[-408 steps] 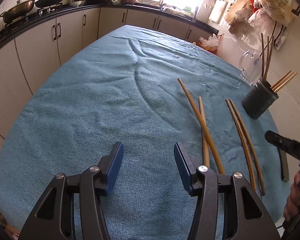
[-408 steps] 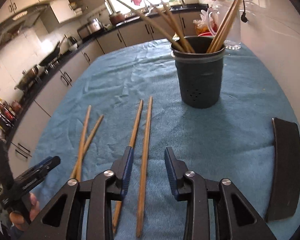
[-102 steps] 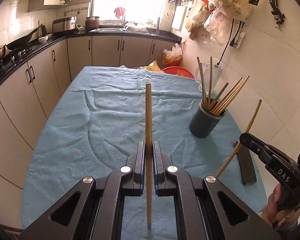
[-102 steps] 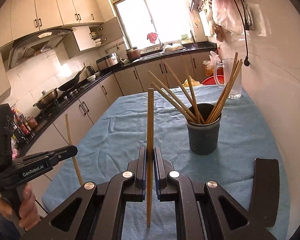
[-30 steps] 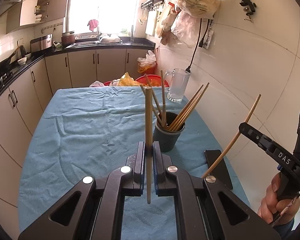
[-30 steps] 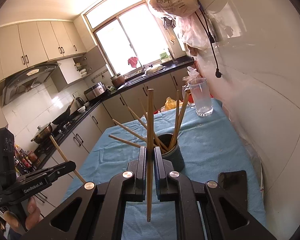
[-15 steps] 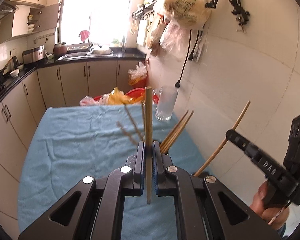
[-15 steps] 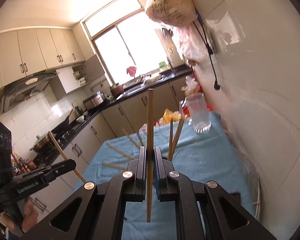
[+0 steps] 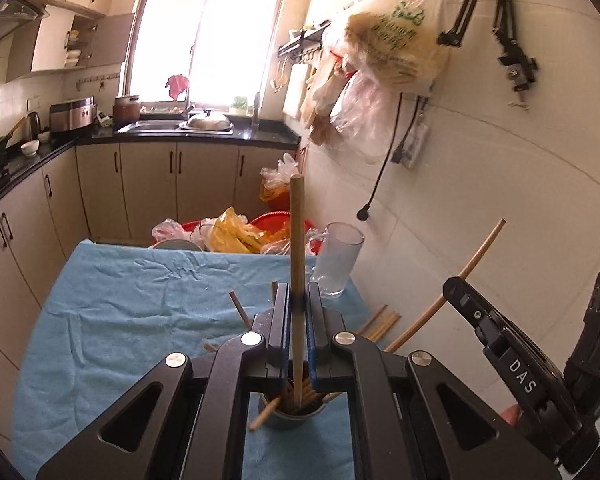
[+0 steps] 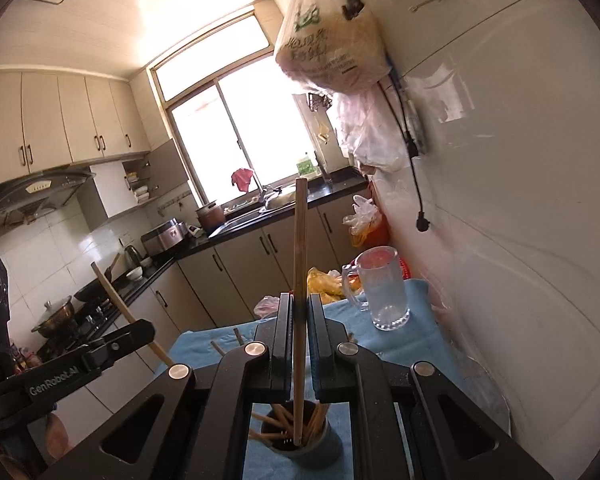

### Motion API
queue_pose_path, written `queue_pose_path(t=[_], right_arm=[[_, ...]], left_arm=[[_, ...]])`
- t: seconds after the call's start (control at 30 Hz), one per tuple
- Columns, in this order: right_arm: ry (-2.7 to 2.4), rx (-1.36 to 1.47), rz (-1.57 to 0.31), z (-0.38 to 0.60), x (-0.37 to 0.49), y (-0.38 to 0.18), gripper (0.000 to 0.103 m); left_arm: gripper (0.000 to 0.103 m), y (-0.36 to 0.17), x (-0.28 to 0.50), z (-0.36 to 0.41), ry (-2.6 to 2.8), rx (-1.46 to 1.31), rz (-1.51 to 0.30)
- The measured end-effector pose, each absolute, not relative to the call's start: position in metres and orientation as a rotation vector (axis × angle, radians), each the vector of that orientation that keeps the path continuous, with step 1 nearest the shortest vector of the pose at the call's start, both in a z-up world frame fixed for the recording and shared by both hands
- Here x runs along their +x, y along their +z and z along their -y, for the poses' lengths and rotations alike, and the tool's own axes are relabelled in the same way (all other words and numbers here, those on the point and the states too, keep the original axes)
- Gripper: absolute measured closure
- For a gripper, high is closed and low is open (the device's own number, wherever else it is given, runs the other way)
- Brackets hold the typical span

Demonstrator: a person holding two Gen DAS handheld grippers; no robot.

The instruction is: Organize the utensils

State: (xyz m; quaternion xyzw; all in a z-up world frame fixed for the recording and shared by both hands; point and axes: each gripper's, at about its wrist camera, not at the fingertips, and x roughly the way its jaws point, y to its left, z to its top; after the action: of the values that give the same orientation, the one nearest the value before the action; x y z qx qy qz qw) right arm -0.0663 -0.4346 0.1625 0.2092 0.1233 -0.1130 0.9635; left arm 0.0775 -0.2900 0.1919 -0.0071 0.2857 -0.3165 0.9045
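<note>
My left gripper (image 9: 297,300) is shut on a wooden chopstick (image 9: 297,240) held upright; its lower end sits in the mouth of the dark utensil holder (image 9: 296,418) directly beneath. My right gripper (image 10: 299,308) is shut on another chopstick (image 10: 300,248), also upright, its lower tip just above the holder's (image 10: 304,450) opening. The holder contains several chopsticks. Each gripper shows in the other's view: the right one (image 9: 456,286) with its chopstick (image 9: 472,268), the left one (image 10: 148,326) with its chopstick (image 10: 112,292).
The holder stands on a blue towel (image 9: 120,300) over the table. A clear glass mug (image 9: 338,258) stands at the far right by the tiled wall. Plastic bags (image 9: 396,48) hang overhead on the wall. Bags and a red basin (image 9: 260,232) lie beyond the table.
Both grippers have risen and tilted down over the holder, which now lies directly beneath the jaws. The left chopstick's lower end has entered the holder's mouth.
</note>
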Motion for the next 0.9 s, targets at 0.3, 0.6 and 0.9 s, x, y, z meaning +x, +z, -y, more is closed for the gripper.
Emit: queue_pose_path(t=[0.3,0.6,0.9], right_arm=[[-0.222,0.38,-0.378,0.425,-0.03,0.123,0.095],[-0.234,0.383,-0.344,0.427,-0.05,0.137,0.09],[-0.356,0.35,-0.252,0.41,-0.123,0.157,0.029]], left_arm=[[0.097,0.158,0.098,0.291,-0.646,-0.019,-0.664],[0.069,0.181,0.085,0.263,-0.635,-0.079,-0.604],[0.028,0.197,0.018,0.186,-0.486,-0.075,-0.392]])
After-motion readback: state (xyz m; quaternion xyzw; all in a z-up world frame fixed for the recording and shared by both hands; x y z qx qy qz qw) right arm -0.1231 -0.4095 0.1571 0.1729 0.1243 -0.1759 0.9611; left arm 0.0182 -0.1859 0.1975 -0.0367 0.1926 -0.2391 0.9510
